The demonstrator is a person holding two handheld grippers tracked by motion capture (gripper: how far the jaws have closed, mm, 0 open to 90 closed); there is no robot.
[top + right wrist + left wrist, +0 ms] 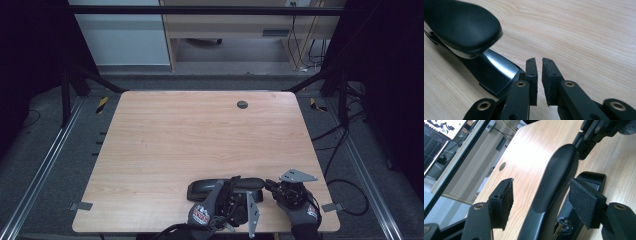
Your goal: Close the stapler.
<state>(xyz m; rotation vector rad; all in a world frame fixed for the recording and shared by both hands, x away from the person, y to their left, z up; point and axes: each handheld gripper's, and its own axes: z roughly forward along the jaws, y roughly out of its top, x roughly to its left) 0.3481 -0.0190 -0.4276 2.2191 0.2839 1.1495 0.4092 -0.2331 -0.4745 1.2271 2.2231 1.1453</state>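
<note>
A black stapler [220, 188] lies near the front edge of the wooden table [200, 135], its long side running left to right. My left gripper [235, 201] is over it, held by a gloved hand [204, 212]. In the left gripper view my left gripper [544, 200] is open, with the stapler's rounded top arm [559, 177] between the two pads, and neither pad is pressing on it. My right gripper [272, 186] sits at the stapler's right end. In the right gripper view my right gripper [539, 65] is shut with only a thin slit between the pads and nothing in them, just beside the stapler's glossy base [494, 72].
A small dark grommet hole [242, 104] sits at the table's far middle. Bare wood stretches across the left and far parts of the table. Black frame posts [67, 95] and cables [340, 145] flank the table, and a light wooden desk [225, 27] stands beyond.
</note>
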